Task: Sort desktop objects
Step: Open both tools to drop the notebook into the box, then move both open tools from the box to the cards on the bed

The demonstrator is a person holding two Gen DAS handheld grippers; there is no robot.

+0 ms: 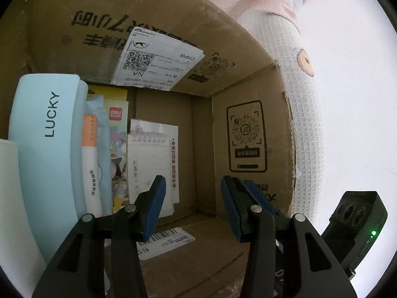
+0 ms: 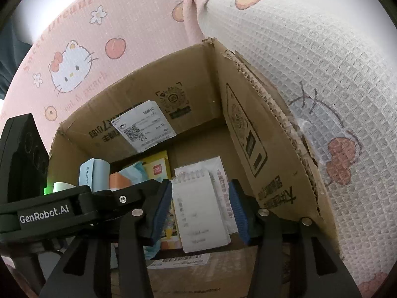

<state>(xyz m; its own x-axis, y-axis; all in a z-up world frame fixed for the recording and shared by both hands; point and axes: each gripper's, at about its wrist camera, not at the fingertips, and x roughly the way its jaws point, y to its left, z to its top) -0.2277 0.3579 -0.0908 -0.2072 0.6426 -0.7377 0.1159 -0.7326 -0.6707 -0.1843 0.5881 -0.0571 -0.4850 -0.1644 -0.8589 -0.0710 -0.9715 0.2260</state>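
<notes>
Patterned cloth [image 2: 310,74] under one cardboard box [image 2: 248,129]; one spiral notepad [image 2: 198,206]; both grippers [image 1: 193,206] [image 2: 201,213] spread, empty.

We take the cardboard box [image 1: 163,24] as our landmark. Along its left inner side we see a tight upright row: a pale blue case [image 1: 47,154], an orange-capped tube [image 1: 90,159], a yellow packet [image 1: 116,134] and a spiral notepad [image 1: 148,168]. To their right, the box floor [image 1: 198,255] and the right wall [image 1: 250,136] stand bare, leaving open room. Outside the box's right wall, a waffle blanket [image 2: 310,69] presses close.
</notes>
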